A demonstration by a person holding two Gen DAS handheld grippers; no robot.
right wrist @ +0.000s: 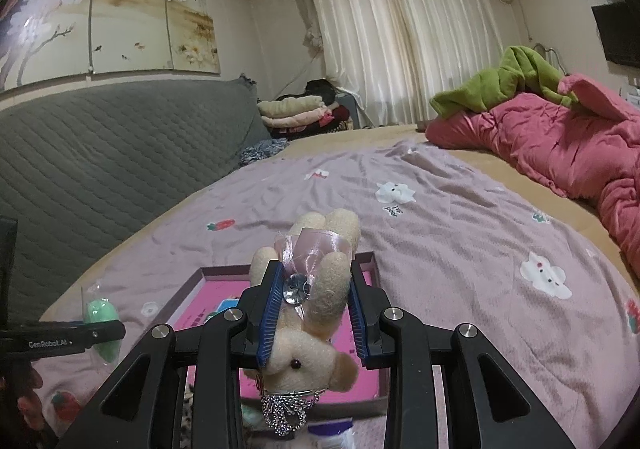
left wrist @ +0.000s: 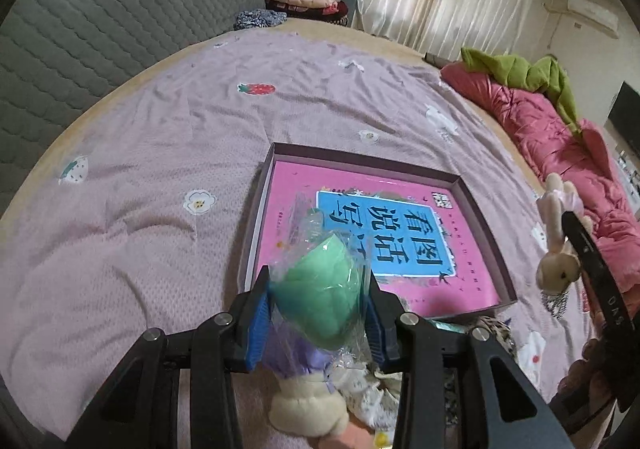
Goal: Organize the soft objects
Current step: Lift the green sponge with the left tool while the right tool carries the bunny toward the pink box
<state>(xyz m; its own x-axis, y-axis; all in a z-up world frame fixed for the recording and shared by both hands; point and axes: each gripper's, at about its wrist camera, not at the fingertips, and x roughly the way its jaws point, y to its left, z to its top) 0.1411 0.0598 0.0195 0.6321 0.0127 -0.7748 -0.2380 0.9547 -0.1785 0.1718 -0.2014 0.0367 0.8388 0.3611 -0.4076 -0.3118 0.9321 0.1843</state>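
Two grippers, one toy each: the left gripper (left wrist: 318, 313) clamps a cellophane-wrapped green plush toy (left wrist: 320, 289) at lower centre; the right gripper (right wrist: 312, 313) grips one cream plush rabbit (right wrist: 308, 345) above one shallow pink-lined box (left wrist: 464, 185).

- The lilac bedspread (left wrist: 168, 153) lies bare and wide across the left and centre of the left wrist view; a gripper could pass freely there.
- The shallow box (left wrist: 486, 233) with its raised rim sits at centre right, its pink floor uncovered.
- A pink quilt (left wrist: 560, 145) and green cloth (left wrist: 528, 73) block the right edge.
- The grey padded headboard (right wrist: 112, 153) walls off the left.
- Loose soft items (left wrist: 372, 397) crowd the bottom centre.
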